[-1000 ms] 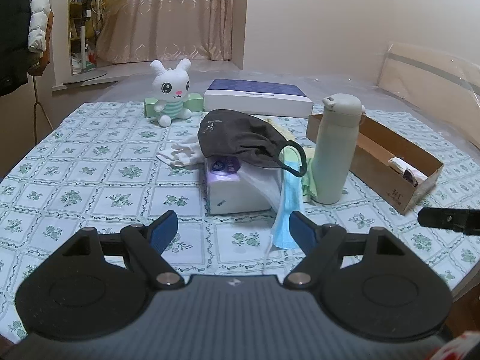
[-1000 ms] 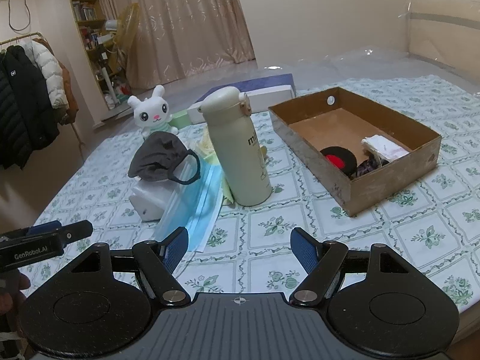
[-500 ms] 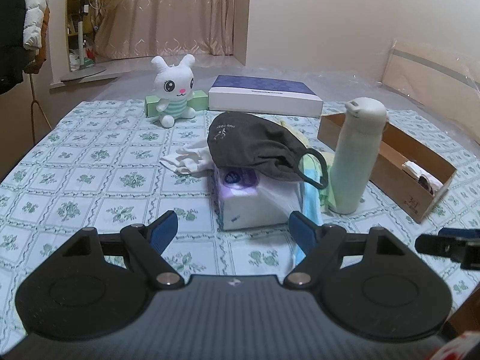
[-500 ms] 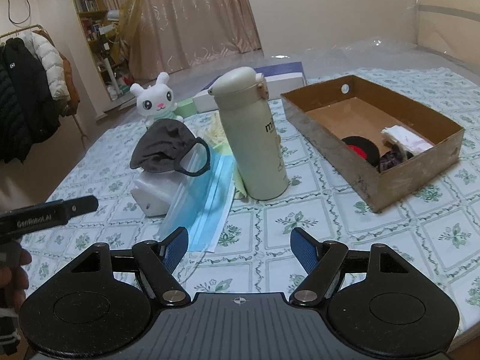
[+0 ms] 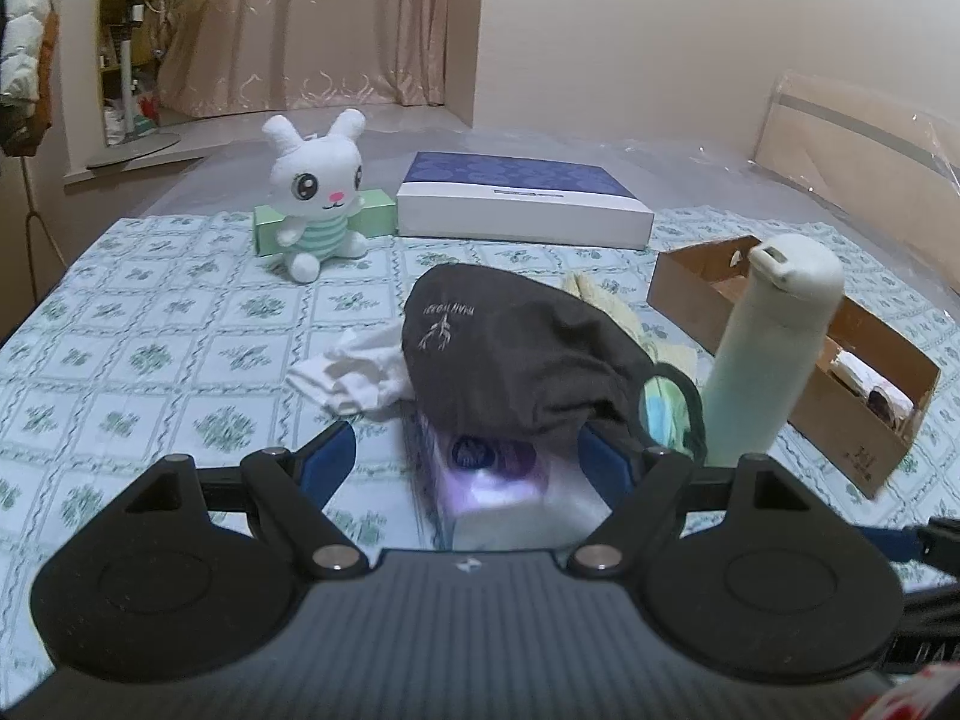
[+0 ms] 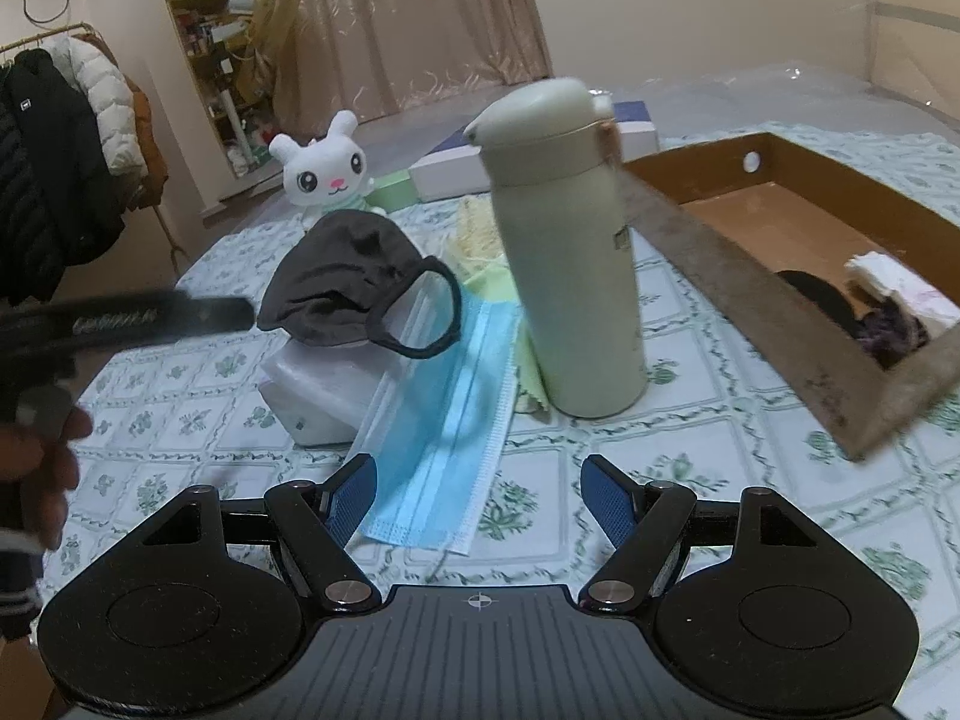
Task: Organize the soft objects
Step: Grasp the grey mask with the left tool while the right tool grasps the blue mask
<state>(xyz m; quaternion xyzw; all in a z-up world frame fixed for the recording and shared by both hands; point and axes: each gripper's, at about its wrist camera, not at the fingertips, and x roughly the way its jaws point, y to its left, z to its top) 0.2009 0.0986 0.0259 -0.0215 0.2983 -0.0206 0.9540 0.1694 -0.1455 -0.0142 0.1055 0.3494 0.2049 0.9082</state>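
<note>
Tall bottle (image 6: pixel 570 252) blocks path between mask pile (image 6: pixel 354 276) and cardboard box (image 6: pixel 798 300); tablecloth (image 5: pixel 150 360) left of pile clear

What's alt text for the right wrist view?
The open right gripper hovers over a blue surgical mask on a floral tablecloth. Behind stand a cream flask, a dark cloth mask atop a tissue pack, and a cardboard box at right.

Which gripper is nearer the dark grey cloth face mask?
Left. The left gripper sits open just before the dark grey cloth face mask; the right gripper is open farther back, over the blue surgical mask.
</note>
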